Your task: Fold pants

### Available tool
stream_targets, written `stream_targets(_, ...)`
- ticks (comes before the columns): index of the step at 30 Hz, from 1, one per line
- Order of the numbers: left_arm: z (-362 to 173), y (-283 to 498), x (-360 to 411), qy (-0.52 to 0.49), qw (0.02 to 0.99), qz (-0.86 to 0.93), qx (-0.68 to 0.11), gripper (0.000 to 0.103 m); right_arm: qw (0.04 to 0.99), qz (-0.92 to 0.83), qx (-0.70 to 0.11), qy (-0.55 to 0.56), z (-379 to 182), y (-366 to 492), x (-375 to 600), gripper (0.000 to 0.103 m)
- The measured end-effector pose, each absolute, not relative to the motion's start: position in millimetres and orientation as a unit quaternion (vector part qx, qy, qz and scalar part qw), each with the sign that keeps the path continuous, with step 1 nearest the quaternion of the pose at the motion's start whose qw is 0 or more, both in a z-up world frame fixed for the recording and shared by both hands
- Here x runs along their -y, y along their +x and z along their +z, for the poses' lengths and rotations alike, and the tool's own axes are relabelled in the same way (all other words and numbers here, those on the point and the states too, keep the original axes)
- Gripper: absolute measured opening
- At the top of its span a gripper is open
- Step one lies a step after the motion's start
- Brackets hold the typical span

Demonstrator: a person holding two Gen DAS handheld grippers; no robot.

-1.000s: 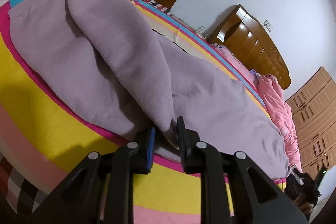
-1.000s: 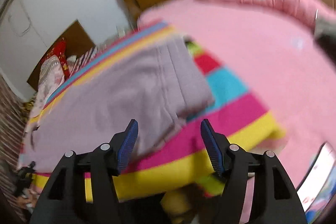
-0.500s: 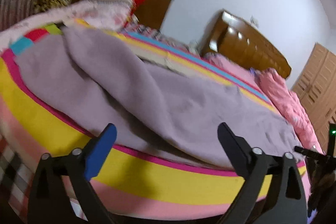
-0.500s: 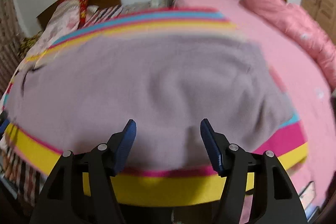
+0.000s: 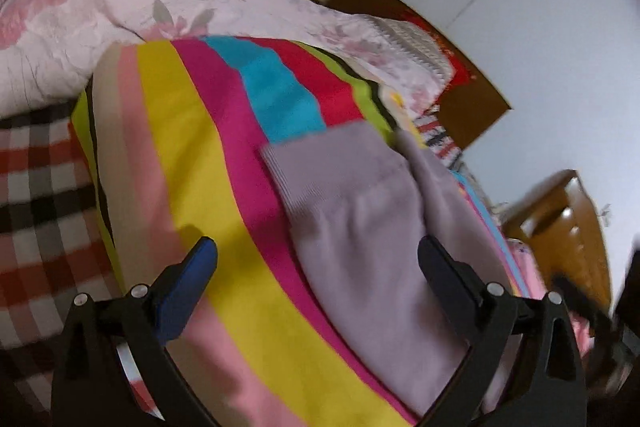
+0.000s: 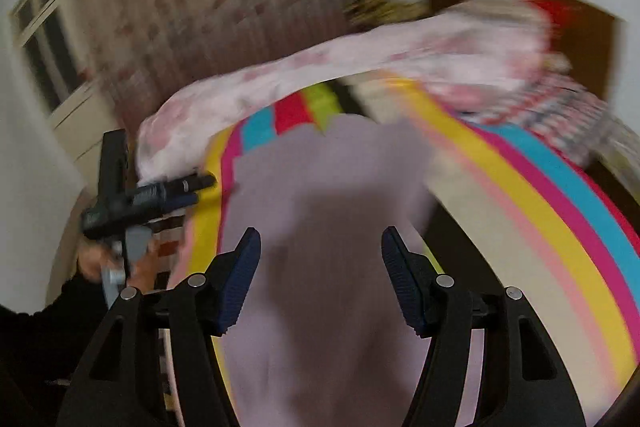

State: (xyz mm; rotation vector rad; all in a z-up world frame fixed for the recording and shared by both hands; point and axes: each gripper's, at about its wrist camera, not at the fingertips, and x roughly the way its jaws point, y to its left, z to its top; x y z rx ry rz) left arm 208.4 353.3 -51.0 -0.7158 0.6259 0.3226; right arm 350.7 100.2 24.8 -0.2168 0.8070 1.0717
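Since 1 s ago, left gripper (image 5: 318,259) has let go of pants (image 5: 360,227) — jaws wide, empty; right gripper (image 6: 321,251) unchanged — half-wide, empty.

One pair of mauve pants (image 5: 360,227) is lying on one striped blanket (image 5: 208,163). One floral quilt (image 5: 100,11) is sitting beside it. Two tongs are showing: left tongs (image 5: 318,259), right tongs (image 6: 320,239).

Mauve pants (image 5: 360,227), rainbow-striped blanket (image 5: 192,155)
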Motion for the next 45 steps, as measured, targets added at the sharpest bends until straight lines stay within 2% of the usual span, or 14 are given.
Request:
stream_targets(5,-53,244,-371,-0.308,0.882,0.165,-0.317,0.090,0.700,0.555,-0.409,-0.184,0,427,-257,0.050)
stream_targets(12,-68,268,-391,-0.290,0.878,0.184,-0.334,0.086,0.650,0.568,-0.434,-0.260,-42,443,-322,0.039)
stream_targets(15,-74,276,-391,-0.261,0.876,0.200,-0.352,0.068,0.647,0.574,-0.425,-0.265,-44,437,-315,0.028)
stream_targets(16,-74,275,-391,-0.257,0.879,0.200,-0.347,0.053,0.649,0.575,-0.421,-0.266,-43,436,-315,0.016)
stream_targets(17,-74,274,-391,-0.254,0.882,0.197,-0.344,0.044,0.655,0.575,-0.411,-0.269,-41,434,-311,0.014)
stream_targets(19,-68,272,-389,-0.250,0.890,0.179,-0.338,0.010,0.665,0.575,-0.391,-0.272,-38,431,-315,0.012)
stream_targets(21,-54,267,-388,-0.244,0.898,0.177,-0.322,0.009,0.681,0.574,-0.369,-0.266,-25,425,-314,0.011)
stream_targets(25,-36,264,-397,-0.240,0.896,0.206,-0.310,0.009,0.694,0.574,-0.360,-0.245,-7,425,-330,0.011)
stream_targets(29,-64,278,-409,-0.253,0.875,0.217,-0.352,0.010,0.680,0.545,-0.403,-0.280,-44,430,-353,0.013)
stream_targets(30,-66,278,-408,-0.247,0.876,0.220,-0.352,0.014,0.683,0.544,-0.405,-0.272,-48,432,-353,0.013)
stream_targets(35,-55,261,-412,-0.212,0.860,0.324,-0.333,0.050,0.715,0.540,-0.399,-0.196,-12,447,-319,0.047)
stream_targets(37,-40,243,-412,-0.221,0.862,0.340,-0.303,0.075,0.742,0.530,-0.382,-0.154,12,455,-282,0.048)
stream_targets(40,-23,225,-395,-0.235,0.883,0.303,-0.272,0.088,0.760,0.504,-0.382,-0.151,16,455,-246,0.048)
stream_targets(45,-25,233,-347,-0.244,0.909,0.159,-0.298,0.095,0.742,0.489,-0.410,-0.205,-21,430,-240,0.047)
